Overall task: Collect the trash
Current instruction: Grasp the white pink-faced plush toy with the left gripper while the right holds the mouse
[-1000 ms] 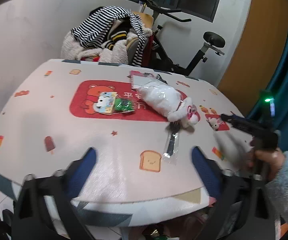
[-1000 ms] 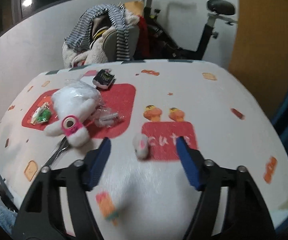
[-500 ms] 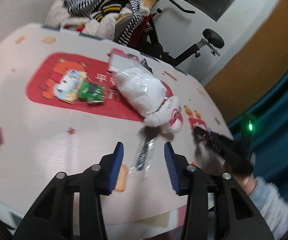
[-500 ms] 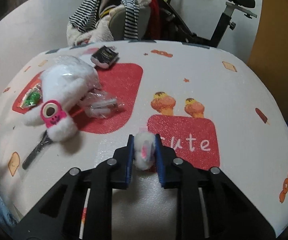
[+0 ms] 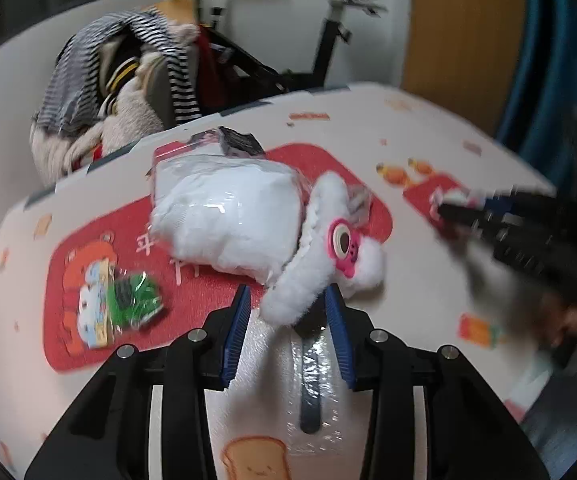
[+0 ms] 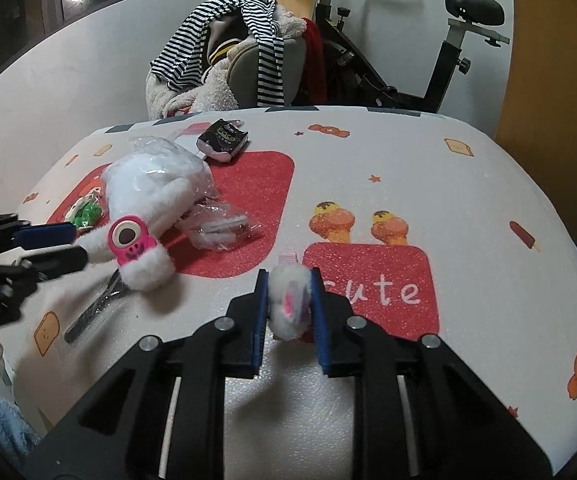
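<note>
My right gripper (image 6: 289, 310) is shut on a small white fluffy wad with a pink mark (image 6: 290, 300), held just over the table's red "cute" patch (image 6: 388, 284). My left gripper (image 5: 288, 316) is partly open. Its blue pads (image 5: 240, 312) stand either side of the tip of a white plush toy with a pink face (image 5: 320, 268), above a plastic-wrapped dark utensil (image 5: 312, 380). A green and white snack wrapper (image 5: 128, 300) lies to the left. A crumpled clear wrapper (image 6: 220, 228) lies beside the plush toy in the right wrist view (image 6: 144, 200).
A black snack packet (image 6: 222, 144) lies at the table's far side. A bagged white plush bundle (image 5: 228, 212) fills the middle. Behind the table (image 6: 468, 208) stand a chair piled with striped clothes (image 6: 240, 52) and an exercise bike (image 6: 448, 60).
My left gripper moved forward to the plush toy's tip and narrowed. My right gripper closed on the fluffy wad one second ago and still holds it.
</note>
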`<action>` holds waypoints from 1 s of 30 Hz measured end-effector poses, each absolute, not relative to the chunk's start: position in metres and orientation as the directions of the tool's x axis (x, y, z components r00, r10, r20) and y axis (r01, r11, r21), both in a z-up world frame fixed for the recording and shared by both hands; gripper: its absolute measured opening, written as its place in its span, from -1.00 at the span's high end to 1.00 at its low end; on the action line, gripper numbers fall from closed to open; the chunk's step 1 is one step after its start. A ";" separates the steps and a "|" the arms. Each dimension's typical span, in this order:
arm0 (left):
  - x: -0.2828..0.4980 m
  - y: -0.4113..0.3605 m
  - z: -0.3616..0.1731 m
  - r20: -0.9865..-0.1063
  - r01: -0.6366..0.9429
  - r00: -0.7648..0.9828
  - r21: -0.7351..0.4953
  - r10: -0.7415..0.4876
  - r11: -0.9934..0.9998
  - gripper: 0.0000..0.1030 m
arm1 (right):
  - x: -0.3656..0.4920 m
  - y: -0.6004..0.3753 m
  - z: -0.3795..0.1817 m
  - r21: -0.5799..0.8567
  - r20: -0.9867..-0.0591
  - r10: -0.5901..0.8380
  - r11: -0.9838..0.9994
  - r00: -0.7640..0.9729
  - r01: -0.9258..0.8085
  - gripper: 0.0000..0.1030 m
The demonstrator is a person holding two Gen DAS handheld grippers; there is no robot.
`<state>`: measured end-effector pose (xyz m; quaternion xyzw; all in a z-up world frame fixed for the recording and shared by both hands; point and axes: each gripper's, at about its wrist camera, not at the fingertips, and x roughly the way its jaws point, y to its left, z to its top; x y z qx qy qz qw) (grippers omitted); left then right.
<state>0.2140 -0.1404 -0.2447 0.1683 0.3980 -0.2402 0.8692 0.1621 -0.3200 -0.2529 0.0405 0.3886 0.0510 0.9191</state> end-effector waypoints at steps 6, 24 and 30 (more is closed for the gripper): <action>0.217 -0.149 -0.255 -0.778 0.571 0.571 0.145 -0.264 0.808 0.72 | 0.162 -0.325 -0.254 0.130 -0.703 0.124 0.990 0.700 -0.044 0.55; 0.118 -0.061 -0.180 -0.677 0.551 0.560 -0.125 -0.477 0.825 0.77 | 0.148 -0.309 -0.241 0.070 -0.702 0.116 0.993 0.703 -0.093 0.55; 0.066 -0.041 -0.180 -0.676 0.585 0.521 -0.162 -0.521 0.795 0.77 | 0.106 -0.301 -0.223 0.141 -0.666 0.183 0.983 0.723 -0.118 0.55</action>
